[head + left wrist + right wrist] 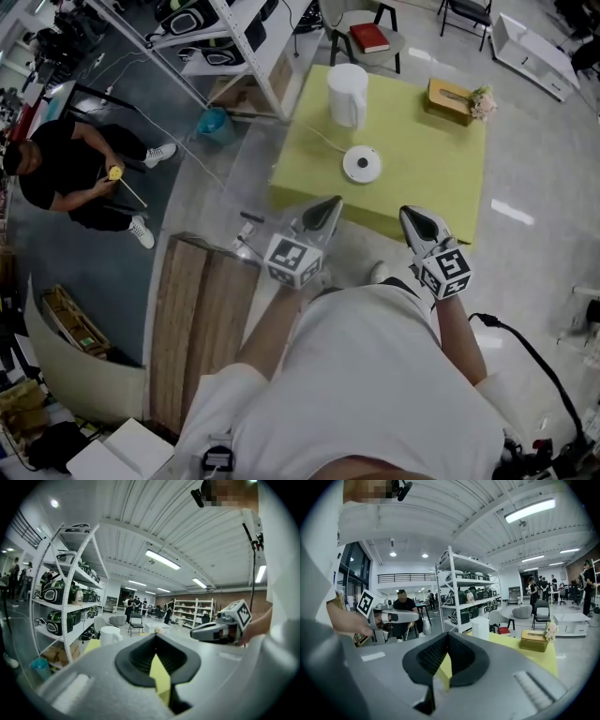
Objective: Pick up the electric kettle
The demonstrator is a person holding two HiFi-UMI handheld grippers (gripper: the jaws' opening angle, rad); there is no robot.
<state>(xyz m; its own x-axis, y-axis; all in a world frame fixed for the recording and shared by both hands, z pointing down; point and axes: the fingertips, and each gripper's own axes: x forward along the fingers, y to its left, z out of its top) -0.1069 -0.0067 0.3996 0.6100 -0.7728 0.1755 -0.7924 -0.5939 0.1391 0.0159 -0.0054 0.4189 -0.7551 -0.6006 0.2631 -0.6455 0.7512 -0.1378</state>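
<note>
evidently, the smooth white cylindrical electric kettle (348, 94) is being supported upright at the far left of the matte yellow-green square table (422, 183). it is apart from its flat round white base (362, 164) at the table's middle, so it is probably free for lifting. the grey left gripper (330, 204) and right gripper (409, 215) are being held before the table's near edge, jaws pressed together, empty.

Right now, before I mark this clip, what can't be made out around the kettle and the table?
Kettle base: hidden in both gripper views, behind the left gripper and right gripper bodies.
Electric kettle: contents, opaque walls, all views.
Red book: title too small, head view.
</note>
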